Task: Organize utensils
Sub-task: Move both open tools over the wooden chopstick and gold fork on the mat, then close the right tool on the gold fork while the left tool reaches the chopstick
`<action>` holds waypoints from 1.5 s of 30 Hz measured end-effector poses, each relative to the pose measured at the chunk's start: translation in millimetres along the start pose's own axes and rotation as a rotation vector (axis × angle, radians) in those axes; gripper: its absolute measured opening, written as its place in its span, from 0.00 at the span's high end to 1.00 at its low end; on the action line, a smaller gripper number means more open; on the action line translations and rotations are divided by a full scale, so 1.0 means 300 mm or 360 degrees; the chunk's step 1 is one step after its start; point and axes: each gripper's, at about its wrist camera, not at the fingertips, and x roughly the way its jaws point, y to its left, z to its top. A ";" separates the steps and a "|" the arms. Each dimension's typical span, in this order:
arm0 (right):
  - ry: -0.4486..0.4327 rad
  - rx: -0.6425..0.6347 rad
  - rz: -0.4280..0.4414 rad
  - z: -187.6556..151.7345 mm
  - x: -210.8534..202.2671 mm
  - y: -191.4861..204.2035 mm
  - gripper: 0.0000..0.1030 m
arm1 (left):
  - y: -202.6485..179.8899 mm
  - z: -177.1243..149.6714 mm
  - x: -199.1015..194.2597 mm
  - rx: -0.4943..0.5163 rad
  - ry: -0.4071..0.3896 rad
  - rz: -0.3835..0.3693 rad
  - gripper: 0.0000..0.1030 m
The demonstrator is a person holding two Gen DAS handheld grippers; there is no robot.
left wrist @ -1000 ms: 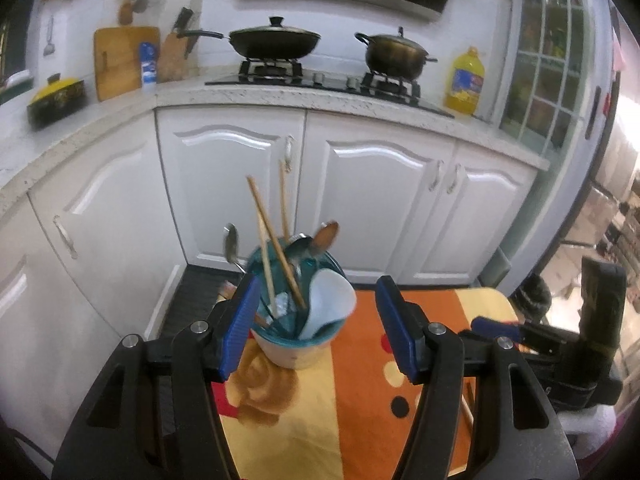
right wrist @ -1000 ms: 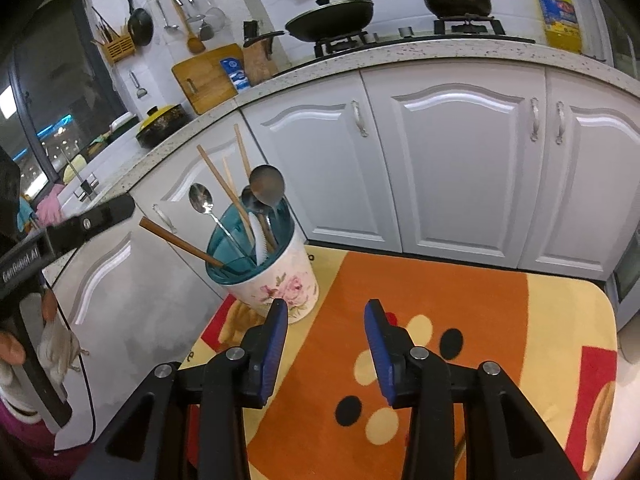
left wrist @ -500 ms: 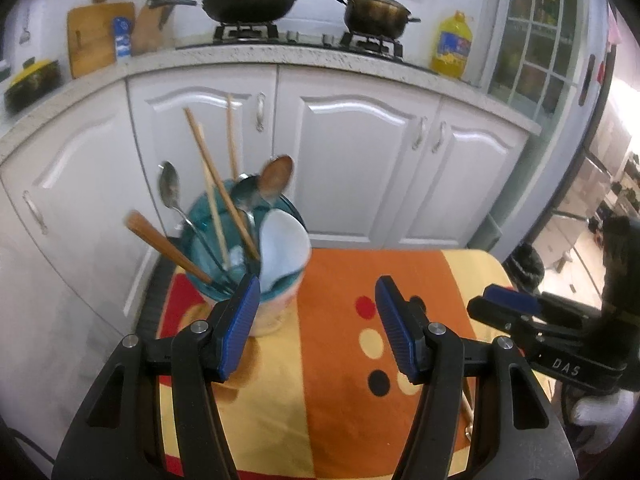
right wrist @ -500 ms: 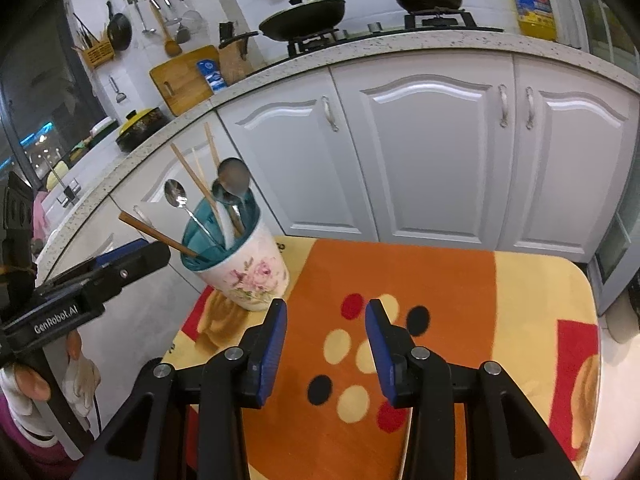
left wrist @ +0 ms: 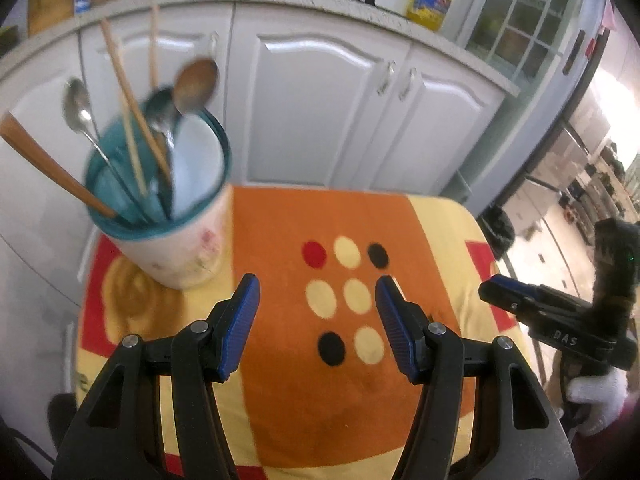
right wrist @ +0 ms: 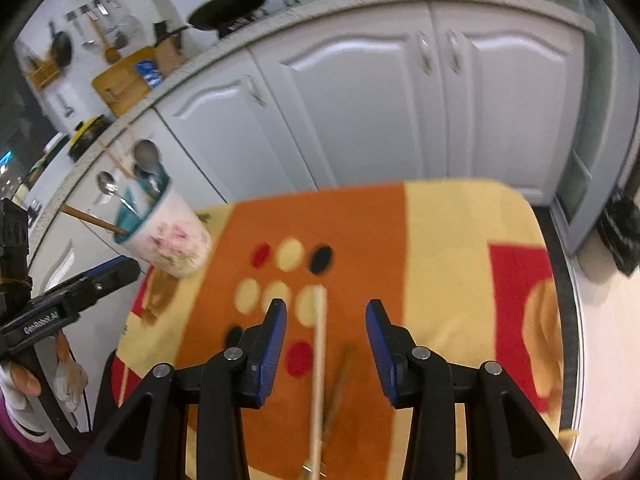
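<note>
A white flowered utensil cup (left wrist: 176,248) with a teal inside stands at the far left of the orange and yellow tablecloth (left wrist: 280,220). It holds metal spoons (left wrist: 80,112), chopsticks (left wrist: 132,108) and a brown wooden handle (left wrist: 52,168). My left gripper (left wrist: 316,312) hangs open over the dotted middle of the cloth, right of the cup, with nothing between its fingers. My right gripper (right wrist: 326,332) is open too. A pale chopstick (right wrist: 319,360) lies on the cloth between and below its jaws, with a darker stick (right wrist: 340,376) beside it. The pads touch neither.
White cabinet doors (left wrist: 320,100) stand close behind the table. On the counter above sits a yellow oil bottle (left wrist: 430,0). The other gripper (left wrist: 490,292) and a white-gloved hand (left wrist: 596,400) are at the right edge. A dark bag (right wrist: 622,236) lies on the floor.
Both grippers have sunk and tipped down toward the cloth. The cup has slid up and left in both views. The chopsticks on the cloth have come into the right wrist view.
</note>
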 end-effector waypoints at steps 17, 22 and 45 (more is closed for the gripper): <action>0.0312 -0.0180 -0.0074 -0.134 0.206 -0.005 0.90 | -0.011 -0.048 0.118 0.0004 0.0168 -0.0021 0.42; 0.0266 -0.0238 -0.0177 -0.102 0.200 -0.012 0.92 | -0.028 -0.049 0.140 0.0028 0.0191 -0.0031 0.42; 0.0163 0.0033 -0.0137 -0.069 0.160 -0.193 0.92 | -0.269 -0.013 0.432 -0.0076 0.0478 -0.0166 0.42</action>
